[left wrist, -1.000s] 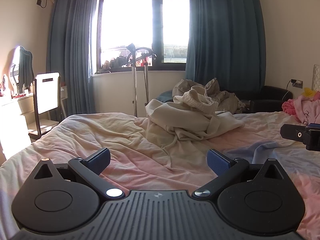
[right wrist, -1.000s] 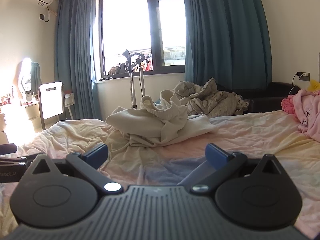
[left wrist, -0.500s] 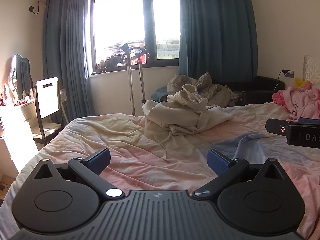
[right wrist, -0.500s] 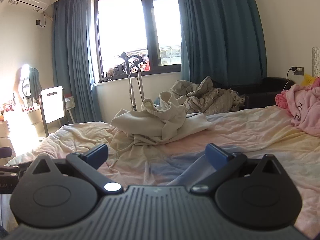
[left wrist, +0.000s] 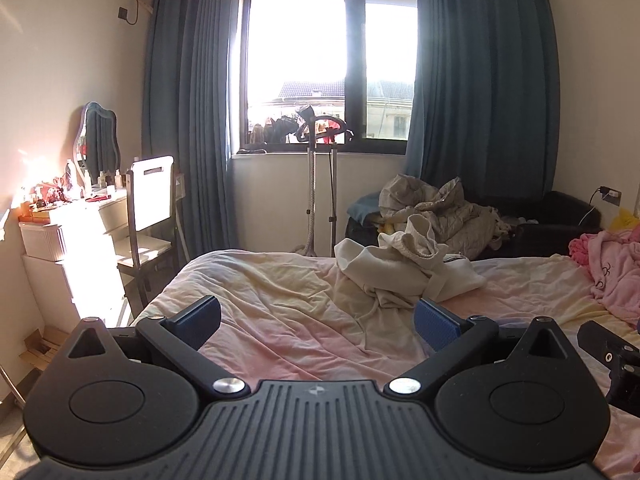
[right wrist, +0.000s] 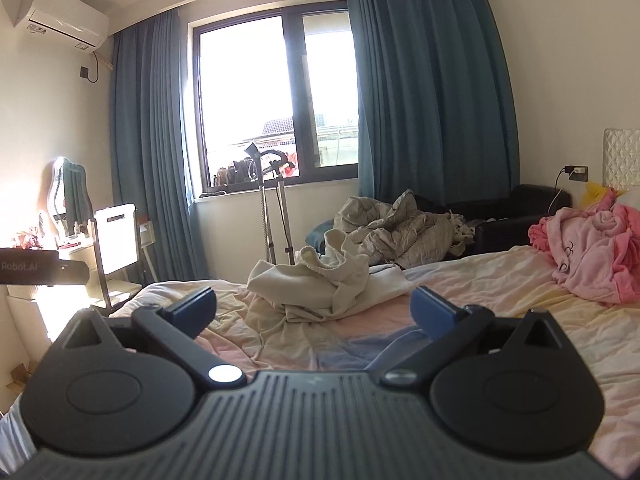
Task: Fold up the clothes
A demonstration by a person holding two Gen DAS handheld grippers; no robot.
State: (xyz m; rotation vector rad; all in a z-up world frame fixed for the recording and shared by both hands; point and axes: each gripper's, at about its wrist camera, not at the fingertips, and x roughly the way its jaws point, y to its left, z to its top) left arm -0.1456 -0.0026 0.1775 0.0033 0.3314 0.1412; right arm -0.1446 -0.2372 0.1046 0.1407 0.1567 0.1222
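- Left gripper (left wrist: 316, 322), black w/ blue finger pads (left wrist: 434, 326): jaws spread wide, nothing between; held above near part of bed
- Right gripper (right wrist: 314, 312), same build, blue pads (right wrist: 432, 312): jaws spread wide, nothing grasped; also above near part of bed
- Crumpled cream garment w/ ribbed hem (left wrist: 404, 270) (right wrist: 330, 280): lies in heap on bed, mid-to-far zone, ahead of both grippers, well apart from fingertips; not folded; ribbed opening stands up at top of heap
- Bed w/ wrinkled pastel pink/yellow/pale-blue sheet (left wrist: 280, 312) (right wrist: 500, 304): carries cream garment; sheet creased below heap
- Pink fleece garment w/ black embroidered marks (left wrist: 612, 268) (right wrist: 588, 256): bunched at right edge of bed, well apart from cream heap
- Beige quilted bedding pile (left wrist: 440, 208) (right wrist: 400, 228): on dark sofa (right wrist: 516, 220) beyond bed, behind cream garment
- Garment steamer on metal pole stand (left wrist: 320, 184) (right wrist: 274, 216): upright below window (left wrist: 332, 64), between blue curtains (left wrist: 484, 80)
- White-backed chair w/ dark frame (left wrist: 152, 204) (right wrist: 116, 240): beside white dresser w/ mirror and small bottles (left wrist: 80, 204), left of bed
- White wall AC unit (right wrist: 60, 12): upper left, near ceiling
- Left-wrist view: black part of other gripper at right edge, low, over bed
- Right-wrist view: black bar w/ "Robot.AI" lettering at left edge
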